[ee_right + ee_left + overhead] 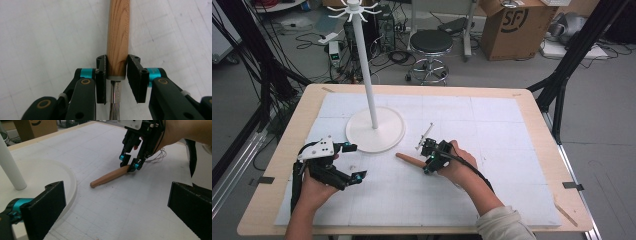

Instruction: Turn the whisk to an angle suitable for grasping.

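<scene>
On the left side of the table point(282, 165), the left gripper point(353, 162) rests in the person's left hand point(314, 187) on the white mat point(472, 125). Its jaws stand wide apart with nothing between them; in the left gripper view they frame an open stretch of mat. Just beyond that gripper sits the round white base point(376, 131) of a stand, and a thin white pole point(365, 65) rises upright from the middle of the base.

Right of the base, near the centre of the mat, lies a tool with a wooden handle point(410, 160). The handle lies flat on the mat, its rounded free end pointing toward the base but apart from it.

Further right, the right gripper point(129, 162) comes down on the other end of the handle, held in the person's right hand point(459, 167). In the right gripper view the jaws straddle the handle point(117, 37) at its metal collar, with a ribbed steel shaft point(115, 103) running back between them. The left pad touches the wood; the right pad seems to leave a thin gap, though the angle makes that hard to judge, so the jaws look nearly closed on the handle rather than firmly clamped.
</scene>
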A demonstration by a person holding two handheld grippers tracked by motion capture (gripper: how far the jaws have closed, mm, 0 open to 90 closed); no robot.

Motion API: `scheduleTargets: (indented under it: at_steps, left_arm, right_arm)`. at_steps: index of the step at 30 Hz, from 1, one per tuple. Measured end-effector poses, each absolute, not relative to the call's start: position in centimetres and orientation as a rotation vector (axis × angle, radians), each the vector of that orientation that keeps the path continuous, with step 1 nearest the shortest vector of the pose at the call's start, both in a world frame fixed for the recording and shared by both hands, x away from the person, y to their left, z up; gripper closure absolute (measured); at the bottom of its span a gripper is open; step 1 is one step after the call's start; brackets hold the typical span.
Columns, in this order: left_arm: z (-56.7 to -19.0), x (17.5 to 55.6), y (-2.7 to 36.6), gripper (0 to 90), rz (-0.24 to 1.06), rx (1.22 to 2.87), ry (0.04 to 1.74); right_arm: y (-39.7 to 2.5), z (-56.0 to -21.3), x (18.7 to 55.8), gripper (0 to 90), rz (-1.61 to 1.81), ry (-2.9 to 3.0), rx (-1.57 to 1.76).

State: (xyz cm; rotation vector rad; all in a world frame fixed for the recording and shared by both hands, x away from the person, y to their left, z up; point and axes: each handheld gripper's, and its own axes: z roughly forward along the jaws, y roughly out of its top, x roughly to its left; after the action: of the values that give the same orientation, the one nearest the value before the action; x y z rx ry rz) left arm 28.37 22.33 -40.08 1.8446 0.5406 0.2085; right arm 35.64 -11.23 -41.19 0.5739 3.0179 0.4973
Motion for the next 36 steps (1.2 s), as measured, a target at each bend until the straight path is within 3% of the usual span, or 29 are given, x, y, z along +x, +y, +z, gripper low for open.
scheduleTargets:
  at_steps: [8, 12, 19, 36]
  left_arm:
    - [-40.1, 28.5, 22.2, 2.2, 0.209, 1.85, 0.539]
    - [-40.2, 28.5, 22.2, 2.2, 0.206, 1.851, 0.54]
    - [-40.2, 28.4, 22.2, 2.2, 0.207, 1.855, 0.54]
    - [-40.2, 28.5, 22.2, 2.2, 0.206, 1.853, 0.538]
  right_arm:
    - [-13.2, -41.1, 35.6, 70.7, 0.439, 2.999, 0.578]
    - [-13.7, -41.1, 35.6, 59.8, 0.53, 3.031, 0.618]
    - [-14.0, -41.0, 35.8, 53.6, 0.577, 3.037, 0.671]
    - [-12.3, -41.5, 34.6, 64.0, 0.448, 3.024, 0.568]
